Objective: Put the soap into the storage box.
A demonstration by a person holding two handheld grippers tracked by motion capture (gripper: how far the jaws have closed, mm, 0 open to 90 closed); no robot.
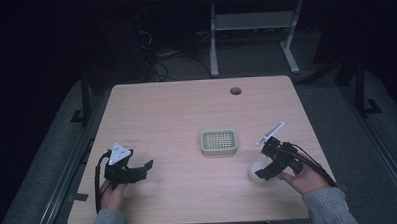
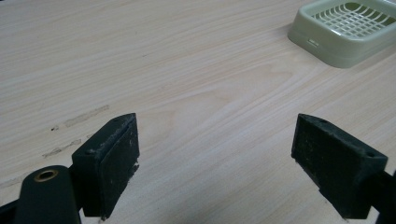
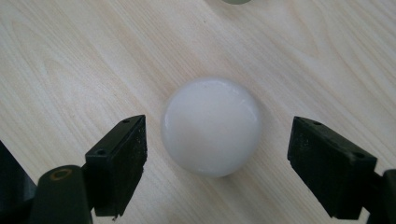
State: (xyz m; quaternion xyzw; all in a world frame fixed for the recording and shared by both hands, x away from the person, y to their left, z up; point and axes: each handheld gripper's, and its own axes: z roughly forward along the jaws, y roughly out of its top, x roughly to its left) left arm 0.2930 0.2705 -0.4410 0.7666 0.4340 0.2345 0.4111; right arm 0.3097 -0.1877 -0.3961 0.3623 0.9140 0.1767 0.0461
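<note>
White ball [image 3: 210, 126] sits on the table [image 3: 70, 60] between the right gripper's [image 3: 217, 154] spread jaws, untouched.

In the high view the right tool [image 1: 266, 162] covers part of the white ball [image 1: 257, 169], so whether its jaws touch it cannot be told there. In the left gripper view the basket [image 2: 327, 44] is cut off by the top and right edges. In the right gripper view a pale green scrap [image 3: 236, 1] is clipped by the top edge, too little to identify. The tabletop's [image 1: 189, 202] near edge is partly hidden by the sleeves.
</note>
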